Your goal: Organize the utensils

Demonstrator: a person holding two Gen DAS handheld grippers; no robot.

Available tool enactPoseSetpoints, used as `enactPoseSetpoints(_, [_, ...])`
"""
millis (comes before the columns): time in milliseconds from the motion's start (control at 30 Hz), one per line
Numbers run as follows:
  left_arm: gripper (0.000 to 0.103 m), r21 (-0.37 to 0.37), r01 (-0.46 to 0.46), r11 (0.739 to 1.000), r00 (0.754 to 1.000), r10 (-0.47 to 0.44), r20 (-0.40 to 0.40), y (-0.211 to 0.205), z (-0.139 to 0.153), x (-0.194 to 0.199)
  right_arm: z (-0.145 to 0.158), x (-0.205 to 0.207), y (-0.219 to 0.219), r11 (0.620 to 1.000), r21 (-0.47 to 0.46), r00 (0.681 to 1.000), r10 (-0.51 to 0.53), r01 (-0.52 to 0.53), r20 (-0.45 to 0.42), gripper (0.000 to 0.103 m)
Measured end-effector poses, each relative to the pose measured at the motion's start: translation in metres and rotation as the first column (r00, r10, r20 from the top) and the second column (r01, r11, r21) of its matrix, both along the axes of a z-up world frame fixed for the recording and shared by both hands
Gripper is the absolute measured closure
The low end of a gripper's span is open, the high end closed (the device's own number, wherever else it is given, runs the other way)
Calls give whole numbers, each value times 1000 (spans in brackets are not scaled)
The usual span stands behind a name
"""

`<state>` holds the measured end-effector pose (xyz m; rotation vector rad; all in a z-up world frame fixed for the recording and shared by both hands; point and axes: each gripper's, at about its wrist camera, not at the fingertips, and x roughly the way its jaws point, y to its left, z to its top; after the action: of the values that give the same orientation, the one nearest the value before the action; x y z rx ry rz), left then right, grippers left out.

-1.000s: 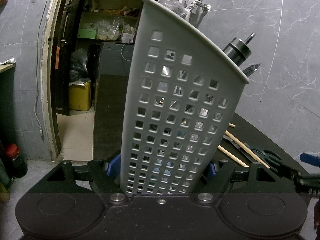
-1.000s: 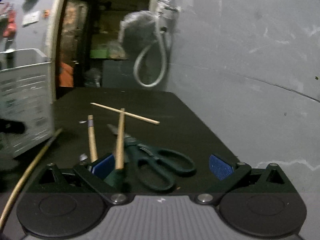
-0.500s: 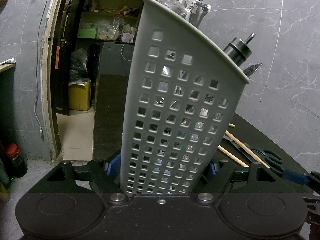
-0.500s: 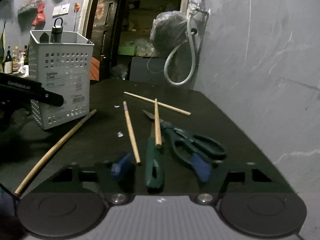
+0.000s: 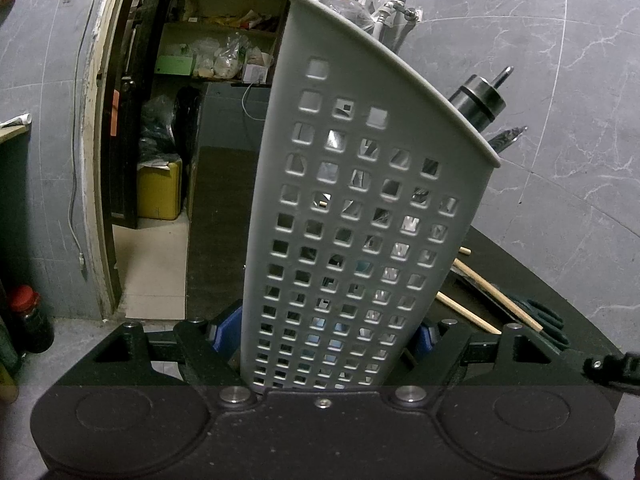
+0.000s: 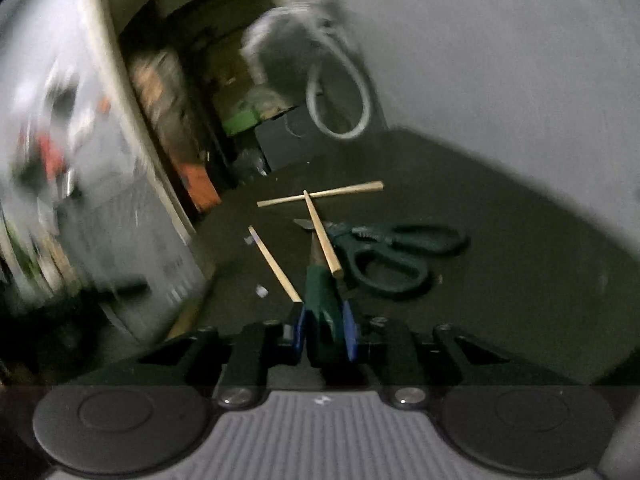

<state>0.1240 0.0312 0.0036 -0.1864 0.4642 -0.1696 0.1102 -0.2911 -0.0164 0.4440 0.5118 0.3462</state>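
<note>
Left wrist view: the left hand-held gripper [image 5: 326, 340] clamps the lower walls of the grey perforated utensil holder [image 5: 360, 208], its blue pads [image 5: 226, 330] pressing on either side. The holder stands on the dark desk [image 5: 560, 304] and already carries a black-handled tool [image 5: 478, 100] and a second metal tip beside it.

Right wrist view, partly blurred: the right hand-held gripper [image 6: 325, 330] is closing its jaws on the green handle of a knife [image 6: 322, 292] lying on the desk; the handle sits between the blue pads, which appear to touch it. A chopstick [image 6: 322, 234] rests across the knife near the blade, a second chopstick [image 6: 276, 266] lies just beside the handle to the left, and a third chopstick [image 6: 320, 194] lies crosswise farther off. Green scissors [image 6: 394, 252] lie to the right, close to the knife.

Step in hand, as judged: securing the knife for transfer into the holder. Good practice would be to finish closing squarely on the handle before lifting, then raise it slowly so that the overlying chopstick slides off rather than flicks away. Keep the blade pointing downward on insertion, and have the left gripper hold the holder steady so it does not tip when the knife drops in.
</note>
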Motion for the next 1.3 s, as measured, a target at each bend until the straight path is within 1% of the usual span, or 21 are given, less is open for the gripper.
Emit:
enactPoseSetpoints(33, [23,-1,0,1000,1000,0,-1,-1,0,0,-3,1,-9,997,79,1000,-1,3,-30,81])
enactPoseSetpoints(100, [22,-1,1,1000,1000,-1,-2,0,-2,1,-9,2,-24,976,219,996,7,12,-86,81])
enactPoseSetpoints(167, [22,-3,1,1000,1000,-1,-3,-1,-3,2,-12,0,-34,952,305,992,14,24,-123,81])
enactPoseSetpoints(233, [22,-2,1,1000,1000,-1,-3,0,-3,2,-15,-3,-41,935,352,989,18,34,-144,81])
enactPoseSetpoints(367, [22,-4,2,1000,1000,-2,-4,1,-3,2,-19,-15,-48,919,390,987,12,52,-158,81])
enactPoseSetpoints(467, [23,-5,3,1000,1000,-3,-4,1,-3,2,-25,-30,-48,913,402,981,8,71,-192,81])
enactPoseSetpoints(533, [23,-6,4,1000,1000,-4,-4,2,-3,2,-29,-42,-47,902,425,980,5,81,-197,81])
enactPoseSetpoints(567, [23,-7,4,1000,1000,-4,-4,2,-3,2,-28,-48,-46,903,422,980,3,82,-197,81])
enactPoseSetpoints(667, [23,-7,4,1000,1000,-4,-4,2,-3,2,-26,-49,-43,909,410,981,5,77,-196,80])
enactPoseSetpoints(767, [23,-7,4,1000,1000,-4,-5,3,-3,3,-29,-46,-44,892,446,979,16,79,-205,81])
enactPoseSetpoints(833, [23,-9,5,1000,1000,-5,-5,3,-3,3,-35,-45,-47,866,491,977,20,90,-214,81])
enactPoseSetpoints(900, [23,-8,5,1000,1000,-5,-5,3,-3,3,-39,-45,-46,852,514,977,15,98,-211,80])
enactPoseSetpoints(933, [23,-9,5,1000,1000,-5,-5,3,-3,3,-39,-46,-44,855,509,978,9,100,-207,80])
enactPoseSetpoints(967, [23,-8,5,1000,1000,-5,-5,3,-3,3,-37,-47,-41,867,488,980,-1,100,-198,80])
enactPoseSetpoints(1033, [23,-9,5,1000,1000,-5,-5,3,-3,3,-27,-50,-31,918,385,986,-37,99,-165,79])
enactPoseSetpoints(1067, [23,-8,4,1000,1000,-4,-5,3,-3,3,-20,-50,-24,945,315,988,-46,90,-145,79])
enactPoseSetpoints(1100, [23,-8,4,1000,1000,-4,-5,3,-3,3,-15,-50,-19,962,260,990,-51,83,-129,79])
enactPoseSetpoints(1167, [23,-8,4,1000,1000,-4,-5,3,-3,3,-6,-47,-7,984,163,993,-48,66,-110,79])
enactPoseSetpoints(1233, [23,-7,4,1000,1000,-4,-5,3,-3,3,0,-45,3,995,90,995,-40,48,-96,75])
enactPoseSetpoints(1267, [23,-7,4,1000,1000,-4,-6,3,-3,3,4,-42,7,998,53,995,-34,39,-89,68])
enactPoseSetpoints(1300, [23,-6,5,1000,1000,-5,-6,4,-2,3,7,-40,11,999,21,996,-29,31,-83,59])
